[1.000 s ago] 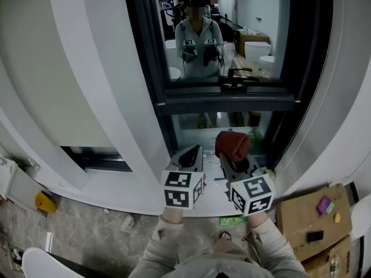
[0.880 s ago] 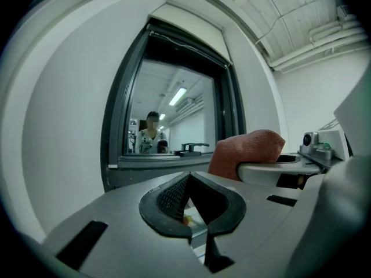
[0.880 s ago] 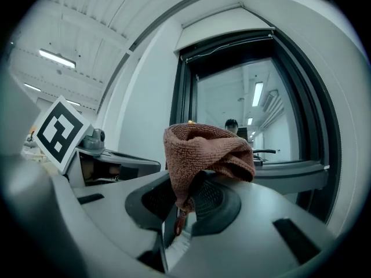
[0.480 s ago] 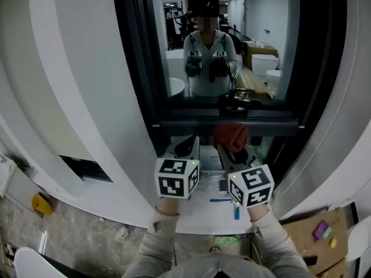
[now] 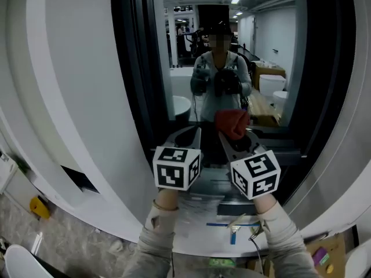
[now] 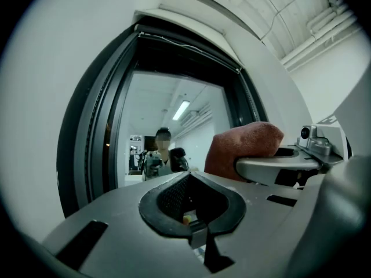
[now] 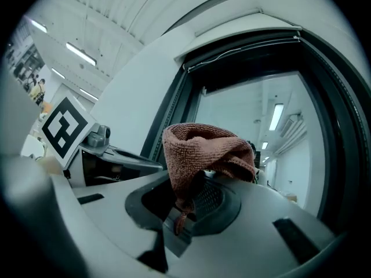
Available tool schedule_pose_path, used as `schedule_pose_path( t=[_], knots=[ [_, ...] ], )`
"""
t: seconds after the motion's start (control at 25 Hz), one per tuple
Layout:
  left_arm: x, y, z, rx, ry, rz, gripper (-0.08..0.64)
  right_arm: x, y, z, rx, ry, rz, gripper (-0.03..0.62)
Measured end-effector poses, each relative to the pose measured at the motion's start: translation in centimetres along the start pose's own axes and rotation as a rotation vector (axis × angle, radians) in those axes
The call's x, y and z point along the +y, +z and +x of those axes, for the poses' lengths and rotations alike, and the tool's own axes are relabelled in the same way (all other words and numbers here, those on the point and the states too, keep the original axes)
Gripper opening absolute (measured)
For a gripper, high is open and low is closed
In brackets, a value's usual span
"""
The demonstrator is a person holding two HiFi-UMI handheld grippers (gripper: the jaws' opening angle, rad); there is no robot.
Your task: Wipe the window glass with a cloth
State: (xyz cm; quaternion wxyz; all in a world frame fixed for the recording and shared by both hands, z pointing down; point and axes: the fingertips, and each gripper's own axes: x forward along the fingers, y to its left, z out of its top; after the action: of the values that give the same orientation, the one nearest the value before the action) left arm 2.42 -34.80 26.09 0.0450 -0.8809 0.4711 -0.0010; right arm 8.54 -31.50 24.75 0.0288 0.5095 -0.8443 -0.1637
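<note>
Right gripper clamped on bunched rust-brown terry cloth; fold protrudes to meet dark-framed window glass near lower edge. Left gripper closed, empty, spare.

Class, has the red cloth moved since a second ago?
Yes. The cloth has risen: it was below the window's crossbar, and now it reaches above it.

No word, number or brand name can be read anywhere. The only printed signs are black-and-white square patterns without letters. One set is on the left cube, just behind the left claw, and another is on the right cube, just behind the right claw. In the right gripper view, one such pattern shows up and to the left of that claw, on the left cube.
</note>
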Motion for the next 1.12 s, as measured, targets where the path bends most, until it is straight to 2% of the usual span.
schedule_pose_path(
  t=[0.16, 0.44, 0.64, 0.88, 1.12],
  knots=[
    [1.2, 2.8, 1.0, -0.028, 0.015, 0.020, 0.003, -1.3, 3.0, 2.3, -0.030, 0.018, -0.041, 0.043],
    [4.9, 9.3, 2.3, -0.094, 0.053, 0.117, 0.003, -2.4, 9.0, 6.8, -0.090, 0.007, -0.154, 0.043],
    [7.6, 13.0, 2.6, -0.136, 0.053, 0.110, 0.003, -3.1, 12.3, 9.9, -0.098, -0.006, -0.227, 0.043],
    [9.6, 16.5, 3.4, -0.178, 0.077, 0.147, 0.003, -4.4, 16.5, 13.7, -0.105, -0.019, -0.297, 0.043],
    [11.3, 19.0, 3.9, -0.210, 0.098, 0.157, 0.003, -7.0, 22.9, 17.1, -0.152, -0.086, -0.386, 0.043]
  ],
)
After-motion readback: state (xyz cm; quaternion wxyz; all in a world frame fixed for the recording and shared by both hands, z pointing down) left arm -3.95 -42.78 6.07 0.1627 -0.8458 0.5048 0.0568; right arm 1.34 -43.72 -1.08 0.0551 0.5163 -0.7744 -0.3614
